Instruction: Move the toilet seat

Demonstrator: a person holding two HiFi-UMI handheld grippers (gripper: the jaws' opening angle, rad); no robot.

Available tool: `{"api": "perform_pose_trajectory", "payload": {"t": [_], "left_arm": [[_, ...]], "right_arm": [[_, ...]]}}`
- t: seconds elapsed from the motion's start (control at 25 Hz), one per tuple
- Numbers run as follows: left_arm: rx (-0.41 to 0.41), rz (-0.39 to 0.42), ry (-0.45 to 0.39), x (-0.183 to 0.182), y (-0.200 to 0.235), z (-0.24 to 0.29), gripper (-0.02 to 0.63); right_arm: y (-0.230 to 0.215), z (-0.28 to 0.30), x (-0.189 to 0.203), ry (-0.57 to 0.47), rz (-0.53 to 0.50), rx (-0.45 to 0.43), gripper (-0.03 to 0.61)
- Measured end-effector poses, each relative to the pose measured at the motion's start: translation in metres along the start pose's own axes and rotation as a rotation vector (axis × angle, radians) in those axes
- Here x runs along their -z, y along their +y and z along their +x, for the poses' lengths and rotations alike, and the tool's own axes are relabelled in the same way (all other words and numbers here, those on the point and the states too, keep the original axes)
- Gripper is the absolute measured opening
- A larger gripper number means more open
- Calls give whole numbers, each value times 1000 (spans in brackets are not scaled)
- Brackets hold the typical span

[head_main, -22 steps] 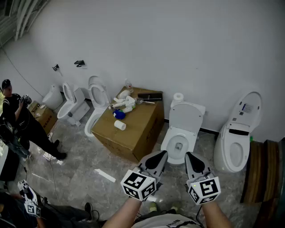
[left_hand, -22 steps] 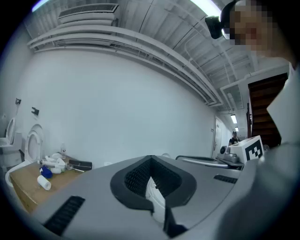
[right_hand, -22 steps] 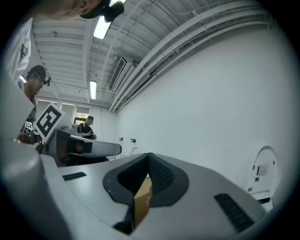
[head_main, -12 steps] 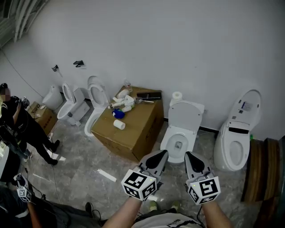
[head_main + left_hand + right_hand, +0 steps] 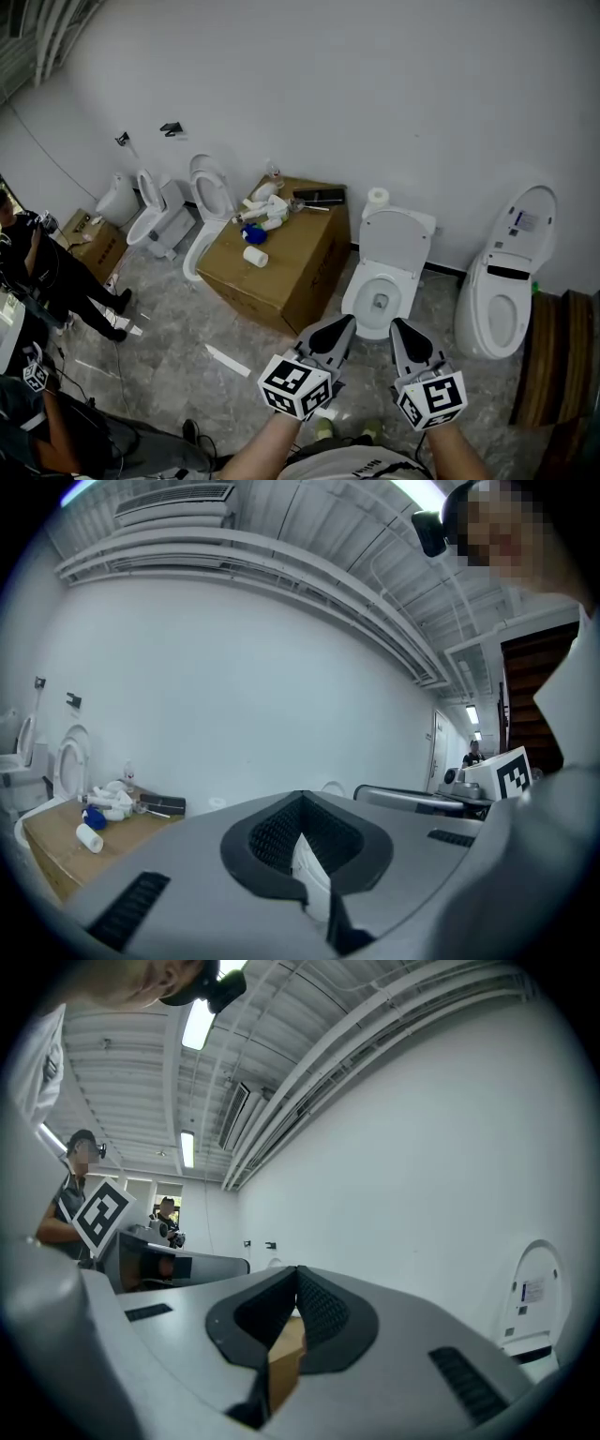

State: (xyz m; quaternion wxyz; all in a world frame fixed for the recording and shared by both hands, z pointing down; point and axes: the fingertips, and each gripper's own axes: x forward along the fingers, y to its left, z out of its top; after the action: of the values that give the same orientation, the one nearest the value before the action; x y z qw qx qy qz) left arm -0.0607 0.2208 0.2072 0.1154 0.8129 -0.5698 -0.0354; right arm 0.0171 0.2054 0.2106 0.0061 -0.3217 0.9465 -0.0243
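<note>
At the far left a person in black clothes (image 5: 42, 272) stands on the grey stone floor (image 5: 169, 366), near a small brown cardboard box (image 5: 94, 246). Next come two white toilets side by side, one turned sideways (image 5: 155, 220) and one with its lid up (image 5: 208, 211). Beside them sits a big brown cardboard box (image 5: 291, 272). On top of it lie some white bottles and tubes (image 5: 262, 211), a little blue thing (image 5: 251, 234), a white roll (image 5: 255, 256) and a flat black thing (image 5: 317, 197). Just right of the box stands the middle white toilet (image 5: 380, 305) with a white paper roll (image 5: 377, 199) on its tank. Its white toilet seat (image 5: 396, 242) is tipped up against the tank, and the bowl is open. The left gripper (image 5: 336, 326) and the right gripper (image 5: 405, 328) are held side by side low in the head view, level and pointing at this toilet, but apart from it. The fingers of both are pressed together at the tips, and nothing is held in them. Farther right stands a tall white toilet with a thick lid raised (image 5: 506, 281). At the far right edge are brown wooden pieces (image 5: 558, 361).
</note>
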Motion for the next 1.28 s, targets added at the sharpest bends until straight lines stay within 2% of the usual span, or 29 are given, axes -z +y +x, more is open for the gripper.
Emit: {"api": "perform_pose_trajectory", "payload": {"t": [0.6,0.92,1.28], "left_arm": [[-22,17,-9,4,-13,13,5],[-14,29,-1,8,-19,20,5],[-40,43,10,26,-23,26,5]], "right_arm": [[-18,-1,4,-2,-17,-5,15],[-23,0,5,-7,-65,1,15],[-43,-15,16,-19,-30,32,15]]}}
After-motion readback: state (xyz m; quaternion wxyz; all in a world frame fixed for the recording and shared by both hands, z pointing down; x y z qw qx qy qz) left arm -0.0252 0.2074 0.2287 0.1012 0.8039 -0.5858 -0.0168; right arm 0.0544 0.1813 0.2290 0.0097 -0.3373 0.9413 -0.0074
